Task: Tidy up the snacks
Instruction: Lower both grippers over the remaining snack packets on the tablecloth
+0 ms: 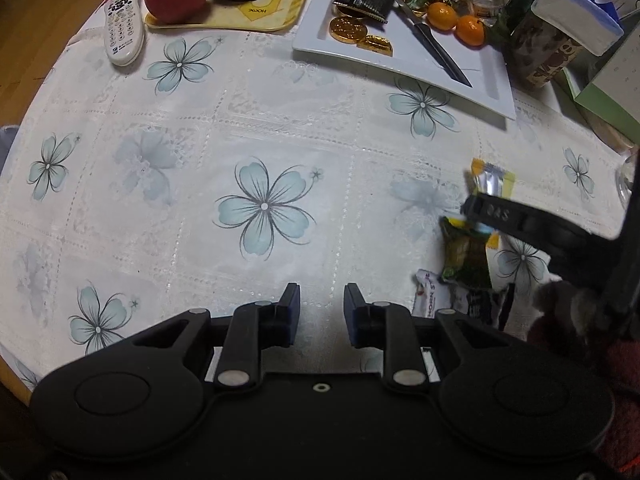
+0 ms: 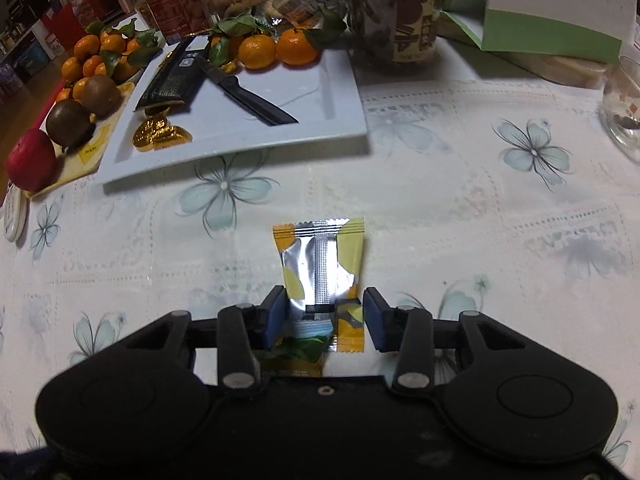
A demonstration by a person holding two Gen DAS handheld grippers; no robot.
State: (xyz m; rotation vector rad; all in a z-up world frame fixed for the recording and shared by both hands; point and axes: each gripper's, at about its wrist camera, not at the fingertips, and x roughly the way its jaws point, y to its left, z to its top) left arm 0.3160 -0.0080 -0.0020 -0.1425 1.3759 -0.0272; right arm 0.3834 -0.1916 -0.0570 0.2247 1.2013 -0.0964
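Note:
A yellow and silver snack packet [image 2: 320, 264] lies on the flowered tablecloth, its near end between the open fingers of my right gripper [image 2: 325, 312], with gaps on both sides. A green snack packet [image 2: 298, 354] lies under the gripper's left finger. In the left wrist view the yellow packet [image 1: 490, 178], the green packet [image 1: 466, 254] and a white wrapper [image 1: 434, 294] lie at the right, under the right gripper's finger [image 1: 504, 214]. My left gripper [image 1: 322, 306] is open and empty above bare cloth. A white square plate [image 2: 280, 120] holds a black snack bar [image 2: 172, 76], gold coins and mandarins.
A black knife [image 2: 248, 96] lies on the plate. A yellow tray [image 1: 272, 12] with an apple and kiwis and a remote [image 1: 124, 26] are at the far left. Jars, a green box [image 2: 552, 20] and a glass [image 2: 622, 108] stand behind and to the right.

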